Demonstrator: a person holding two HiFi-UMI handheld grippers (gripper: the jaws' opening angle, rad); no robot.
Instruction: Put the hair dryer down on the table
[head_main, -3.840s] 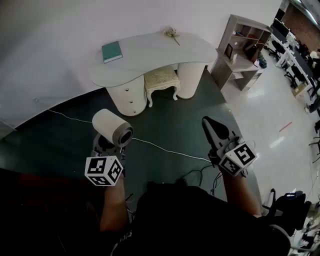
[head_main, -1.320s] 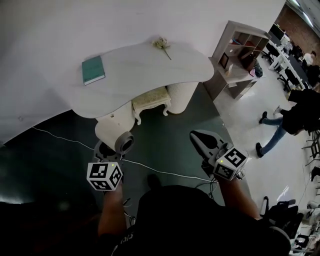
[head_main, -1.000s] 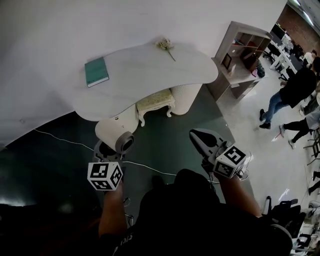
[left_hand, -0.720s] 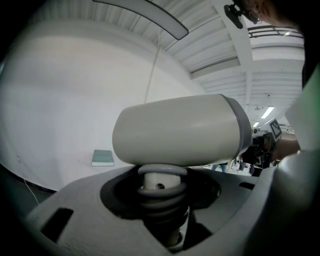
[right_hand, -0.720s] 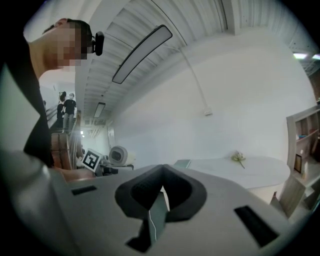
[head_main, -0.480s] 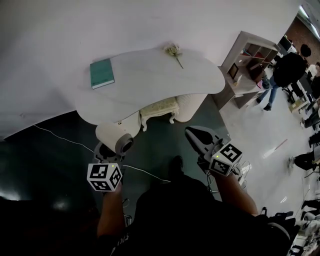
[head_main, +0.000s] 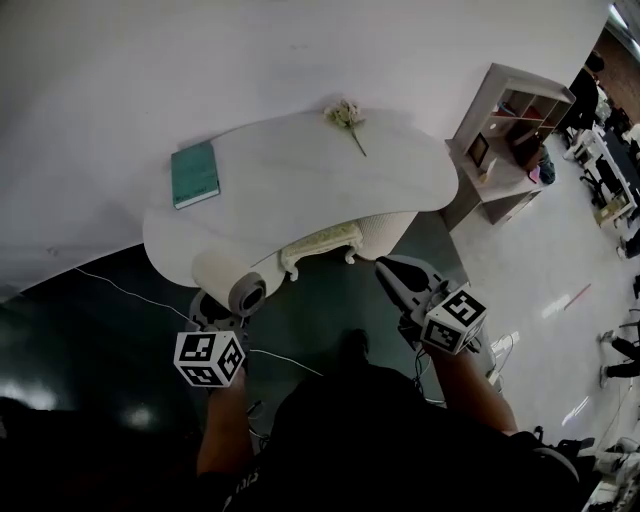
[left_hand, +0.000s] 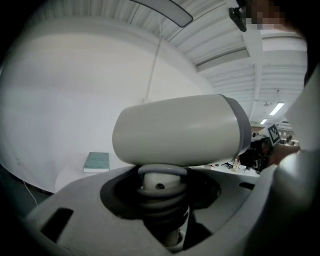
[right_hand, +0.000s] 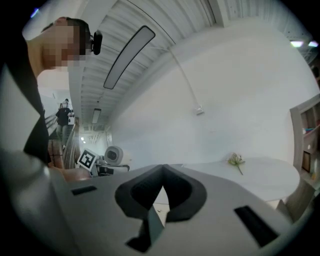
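The cream hair dryer with a grey nozzle ring stands upright in my left gripper, which is shut on its handle. In the left gripper view the barrel lies across the picture above the ribbed handle between the jaws. In the head view the dryer hangs just before the front edge of the white curved table. My right gripper is shut on nothing and points level at the table from the right.
A teal book lies on the table's left part and a dried flower at its back. A cream stool sits under it. An open shelf unit stands to the right. A white cable crosses the dark floor.
Both grippers have come nearer the table; the dryer now overlaps its front edge in the head view. The people at the right have walked away toward the far corner.
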